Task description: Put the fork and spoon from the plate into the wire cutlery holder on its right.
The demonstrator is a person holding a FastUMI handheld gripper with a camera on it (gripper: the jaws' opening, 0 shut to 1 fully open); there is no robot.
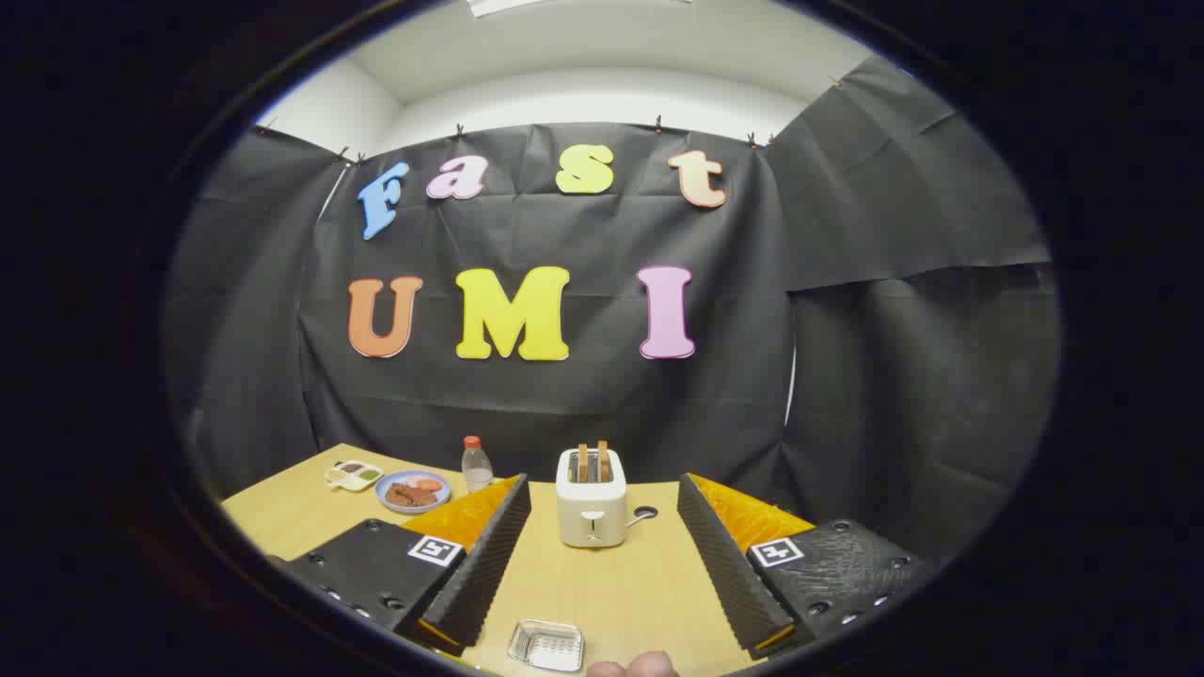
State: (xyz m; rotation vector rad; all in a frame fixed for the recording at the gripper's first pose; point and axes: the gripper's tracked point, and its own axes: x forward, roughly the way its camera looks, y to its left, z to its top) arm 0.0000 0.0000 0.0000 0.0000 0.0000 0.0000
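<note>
My gripper (604,489) is open, its two fingers spread wide above a light wooden table (611,592), with nothing between them. Beyond the left finger (489,550), at the table's far left, lies a blue plate (411,491) with brown and red pieces on it; they are too small to tell apart. The gripper is well short of the plate and to its right.
A white toaster (591,508) with two slices in its slots stands just ahead, between the fingers. A small clear bottle (477,464) with a red cap stands right of the plate, a little white tray (354,475) left of it. A clear square dish (546,645) lies near me, beside a person's fingertips (632,667).
</note>
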